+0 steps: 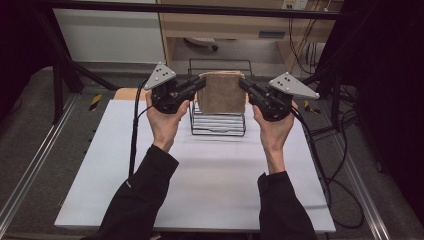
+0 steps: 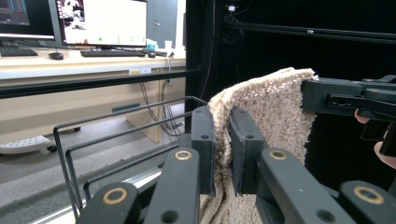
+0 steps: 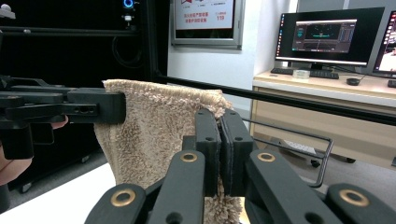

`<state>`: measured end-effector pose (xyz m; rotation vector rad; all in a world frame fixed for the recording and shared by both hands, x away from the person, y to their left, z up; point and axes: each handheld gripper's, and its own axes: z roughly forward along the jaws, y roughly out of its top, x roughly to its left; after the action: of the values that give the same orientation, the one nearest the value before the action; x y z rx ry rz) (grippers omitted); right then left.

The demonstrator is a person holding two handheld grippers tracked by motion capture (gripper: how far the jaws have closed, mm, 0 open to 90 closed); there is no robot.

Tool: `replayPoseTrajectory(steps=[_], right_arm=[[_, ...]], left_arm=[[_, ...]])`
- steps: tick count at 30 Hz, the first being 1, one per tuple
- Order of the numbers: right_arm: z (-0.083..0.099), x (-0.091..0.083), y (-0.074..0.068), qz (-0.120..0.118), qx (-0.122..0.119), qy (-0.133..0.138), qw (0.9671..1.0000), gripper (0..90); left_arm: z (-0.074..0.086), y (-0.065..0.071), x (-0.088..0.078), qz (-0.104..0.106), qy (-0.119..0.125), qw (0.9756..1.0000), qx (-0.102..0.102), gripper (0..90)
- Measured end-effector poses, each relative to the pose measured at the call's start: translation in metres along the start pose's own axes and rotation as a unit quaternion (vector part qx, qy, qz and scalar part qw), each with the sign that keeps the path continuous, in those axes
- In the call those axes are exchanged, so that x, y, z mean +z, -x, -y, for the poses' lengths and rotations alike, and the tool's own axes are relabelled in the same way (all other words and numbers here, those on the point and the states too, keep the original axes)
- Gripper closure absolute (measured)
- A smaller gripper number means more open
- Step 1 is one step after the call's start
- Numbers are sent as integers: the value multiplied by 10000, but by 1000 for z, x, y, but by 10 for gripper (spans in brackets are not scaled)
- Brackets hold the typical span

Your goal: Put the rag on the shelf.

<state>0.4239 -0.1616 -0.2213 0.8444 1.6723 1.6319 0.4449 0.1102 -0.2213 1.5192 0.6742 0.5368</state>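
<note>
High view: the left tongs [image 1: 200, 84] and the right tongs [image 1: 243, 84] each pinch an upper corner of a beige, fuzzy, folded towel [image 1: 220, 93], holding it stretched between them above a black wire rack [image 1: 218, 125] at the far side of the white worktop [image 1: 210, 175].

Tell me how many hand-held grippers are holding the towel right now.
2. The left hand-held gripper is shut on the towel at its left top corner, and the right hand-held gripper is shut on its right top corner, above the wire rack.
</note>
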Motion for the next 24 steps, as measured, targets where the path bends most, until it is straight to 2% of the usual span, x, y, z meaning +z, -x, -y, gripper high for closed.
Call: replayPoseTrajectory(steps=[8,13,16,24], right_arm=[[-9,5,2,33,-3,87,10000,875],[-15,8,4,51,12,147,9999,874],[-19,10,5,62,-18,179,9998,875],[-32,19,6,71,-102,217,9997,875]], left_arm=[[-9,-4,4,-12,69,10000,-22,810],[-17,-5,6,-50,109,9999,34,810],[-22,-7,7,-55,118,9999,78,810],[-34,-15,10,-68,170,9998,34,810]])
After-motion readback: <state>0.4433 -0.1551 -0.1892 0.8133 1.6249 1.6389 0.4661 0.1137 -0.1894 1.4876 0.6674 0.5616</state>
